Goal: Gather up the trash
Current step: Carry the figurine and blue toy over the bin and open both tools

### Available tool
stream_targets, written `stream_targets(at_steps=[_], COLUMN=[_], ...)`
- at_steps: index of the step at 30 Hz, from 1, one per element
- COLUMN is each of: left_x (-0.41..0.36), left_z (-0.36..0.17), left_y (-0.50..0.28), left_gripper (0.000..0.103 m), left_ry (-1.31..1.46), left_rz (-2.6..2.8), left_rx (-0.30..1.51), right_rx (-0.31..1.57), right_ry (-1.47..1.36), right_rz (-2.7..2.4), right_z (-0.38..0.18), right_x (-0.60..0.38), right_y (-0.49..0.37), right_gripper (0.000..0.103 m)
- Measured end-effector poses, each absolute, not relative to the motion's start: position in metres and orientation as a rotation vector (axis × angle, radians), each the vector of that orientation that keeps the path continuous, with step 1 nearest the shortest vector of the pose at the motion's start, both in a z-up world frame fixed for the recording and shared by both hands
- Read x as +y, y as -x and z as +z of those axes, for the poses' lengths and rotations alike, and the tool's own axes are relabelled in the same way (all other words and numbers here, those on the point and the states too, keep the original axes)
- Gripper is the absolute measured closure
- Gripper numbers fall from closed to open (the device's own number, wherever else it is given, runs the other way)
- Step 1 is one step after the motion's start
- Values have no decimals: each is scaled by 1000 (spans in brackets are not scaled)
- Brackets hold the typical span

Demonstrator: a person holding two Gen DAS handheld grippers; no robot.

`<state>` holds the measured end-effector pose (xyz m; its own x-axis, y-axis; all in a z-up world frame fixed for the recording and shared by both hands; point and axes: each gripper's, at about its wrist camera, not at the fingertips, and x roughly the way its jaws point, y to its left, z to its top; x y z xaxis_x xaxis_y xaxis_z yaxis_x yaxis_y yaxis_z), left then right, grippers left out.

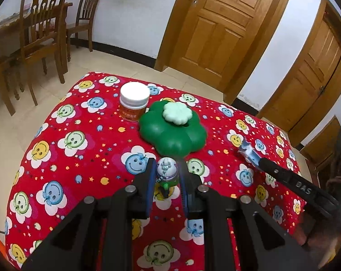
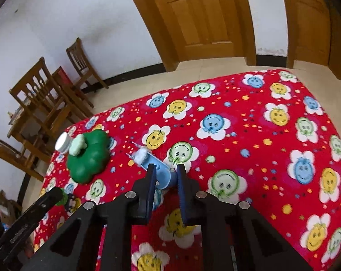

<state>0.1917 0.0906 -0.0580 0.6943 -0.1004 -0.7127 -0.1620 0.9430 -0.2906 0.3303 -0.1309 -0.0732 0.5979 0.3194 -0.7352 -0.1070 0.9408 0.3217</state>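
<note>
My left gripper is shut on a small toy figure with a grey-white top and green body, held just above the red smiley-flower tablecloth. My right gripper is shut on a light blue plastic wrapper with white fluff at its far end; it also shows in the left wrist view. A green clover-shaped container with a pale green lid stands ahead of the left gripper, and to the left of the right gripper.
A white-capped orange jar stands behind the green container, also in the right wrist view. Wooden chairs and a table stand left on the tiled floor. Wooden doors line the far wall.
</note>
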Motion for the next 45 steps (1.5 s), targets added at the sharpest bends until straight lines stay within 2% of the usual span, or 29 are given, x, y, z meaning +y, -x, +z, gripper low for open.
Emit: stream_targets(at_steps=[21,45], left_x=[21,-103], left_z=[-7,32], left_y=[-151,-94], left_gripper=[84,84], left_ry=[270,155], left_rz=[-82,-311], left_rx=[762,740], right_rx=[751,665], right_ry=[-320,-467], right_rz=[220,49], right_z=[-3,17], right_x=[-206,-323], right_y=[-226,-121], right_gripper=[85,85])
